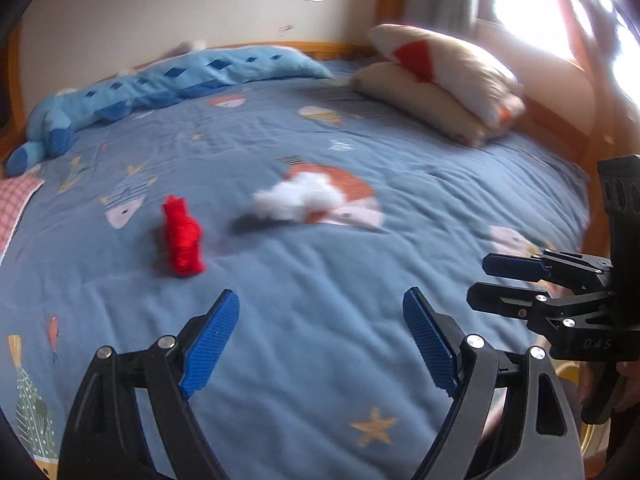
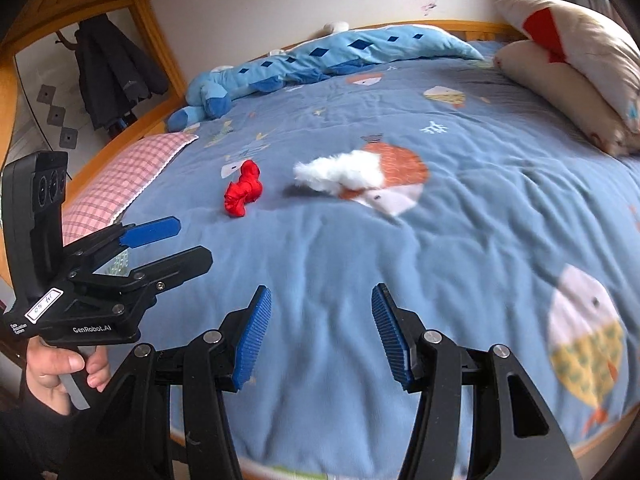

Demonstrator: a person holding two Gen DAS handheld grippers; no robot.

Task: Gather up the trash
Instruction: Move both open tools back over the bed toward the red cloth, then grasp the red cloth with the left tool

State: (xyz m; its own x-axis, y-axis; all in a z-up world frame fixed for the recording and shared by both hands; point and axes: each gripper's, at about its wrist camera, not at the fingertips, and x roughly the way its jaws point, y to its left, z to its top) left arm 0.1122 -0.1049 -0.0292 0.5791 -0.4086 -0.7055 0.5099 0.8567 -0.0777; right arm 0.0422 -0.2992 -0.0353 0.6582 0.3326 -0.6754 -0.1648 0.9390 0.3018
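A crumpled red wad (image 1: 183, 238) lies on the blue quilt, left of a fluffy white wad (image 1: 298, 196) with a dark scrap under its front edge. Both also show in the right wrist view, the red wad (image 2: 242, 194) left of the white wad (image 2: 340, 174). My left gripper (image 1: 320, 344) is open and empty, hovering over the quilt short of both wads. My right gripper (image 2: 320, 336) is open and empty, also short of them. Each gripper shows in the other's view: the right gripper (image 1: 486, 280) at the right edge, the left gripper (image 2: 188, 244) at the left.
The bed (image 2: 460, 260) has a wooden frame. A long blue plush toy (image 2: 320, 64) lies along the far edge. Two stacked cream pillows (image 2: 572, 68) sit at the far right. A pink checked pillow (image 2: 120, 184) lies at the left. Dark coats (image 2: 116, 76) hang beyond the bed.
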